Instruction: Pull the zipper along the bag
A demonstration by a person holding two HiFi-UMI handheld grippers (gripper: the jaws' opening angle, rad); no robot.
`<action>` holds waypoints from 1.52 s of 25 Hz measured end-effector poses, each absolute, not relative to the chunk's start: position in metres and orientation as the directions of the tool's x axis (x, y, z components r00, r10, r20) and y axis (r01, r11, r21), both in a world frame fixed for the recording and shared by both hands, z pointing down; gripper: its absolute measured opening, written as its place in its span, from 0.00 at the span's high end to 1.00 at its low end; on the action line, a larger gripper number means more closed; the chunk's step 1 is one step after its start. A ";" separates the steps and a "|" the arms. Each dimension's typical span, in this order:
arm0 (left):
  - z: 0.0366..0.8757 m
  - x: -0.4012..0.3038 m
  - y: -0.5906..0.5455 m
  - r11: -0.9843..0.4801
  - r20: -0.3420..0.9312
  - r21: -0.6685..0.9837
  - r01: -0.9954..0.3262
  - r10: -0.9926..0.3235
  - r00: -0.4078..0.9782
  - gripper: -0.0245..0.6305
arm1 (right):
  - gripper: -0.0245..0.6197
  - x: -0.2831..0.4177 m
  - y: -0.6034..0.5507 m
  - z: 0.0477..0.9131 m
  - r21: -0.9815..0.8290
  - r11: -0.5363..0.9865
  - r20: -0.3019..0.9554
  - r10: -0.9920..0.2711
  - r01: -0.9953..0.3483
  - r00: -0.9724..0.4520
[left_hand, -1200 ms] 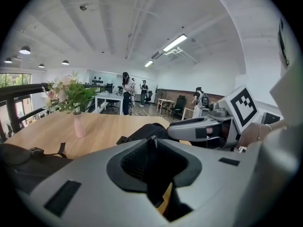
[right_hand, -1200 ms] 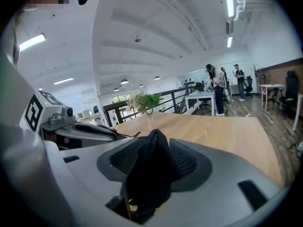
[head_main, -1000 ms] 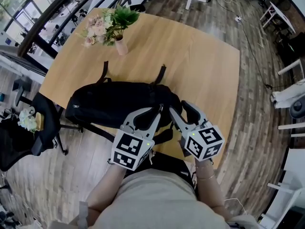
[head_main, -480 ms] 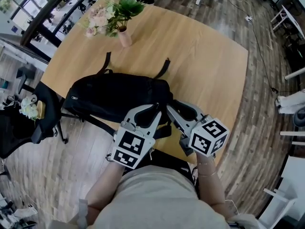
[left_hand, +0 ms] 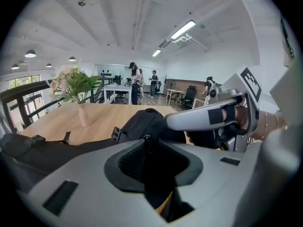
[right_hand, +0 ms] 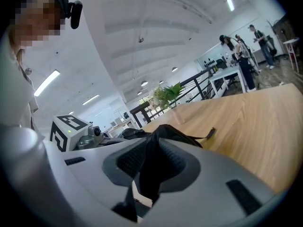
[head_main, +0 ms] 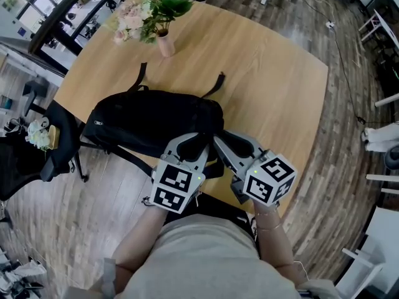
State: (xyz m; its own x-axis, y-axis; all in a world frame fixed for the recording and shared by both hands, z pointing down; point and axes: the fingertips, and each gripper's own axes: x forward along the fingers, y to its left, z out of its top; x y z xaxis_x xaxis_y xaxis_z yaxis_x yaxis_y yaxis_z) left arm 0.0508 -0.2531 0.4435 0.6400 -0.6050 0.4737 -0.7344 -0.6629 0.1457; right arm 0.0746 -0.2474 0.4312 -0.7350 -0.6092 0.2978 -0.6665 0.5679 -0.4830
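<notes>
The black fabric backpack [head_main: 156,120] lies by the light wooden table's [head_main: 268,73] near edge, its small metal zipper pull [left_hand: 145,137] pinched by the left gripper [head_main: 194,145], while the right gripper [head_main: 225,143], jaws just closing, clamps its fabric, likely as bracing.

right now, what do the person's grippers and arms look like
The left gripper and right gripper are grey with black-lined jaws; each carries a white cube of black square markers with a green light. Beige short-sleeved shirt.

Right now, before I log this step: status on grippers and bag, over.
Left gripper shut on zipper pull. Right gripper jaws just been closing, pinching bag fabric. Bag lies on table. Vase far off, nothing blocking.
</notes>
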 end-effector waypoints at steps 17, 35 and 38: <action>0.450 0.042 -0.260 -0.664 0.485 0.129 -0.736 -0.606 0.631 0.93 | 0.83 0.079 -0.248 0.430 -0.467 0.564 0.303 -0.622 -0.681 -0.722; 0.437 0.034 -0.253 -0.687 0.452 0.164 -0.708 -0.586 0.673 0.94 | 0.81 0.078 -0.251 0.432 -0.338 0.541 0.395 -0.661 -0.770 -0.638; 0.437 0.033 -0.254 -0.685 0.447 0.197 -0.701 -0.574 0.686 0.93 | 0.81 0.081 -0.252 0.430 -0.315 0.523 0.402 -0.683 -0.792 -0.610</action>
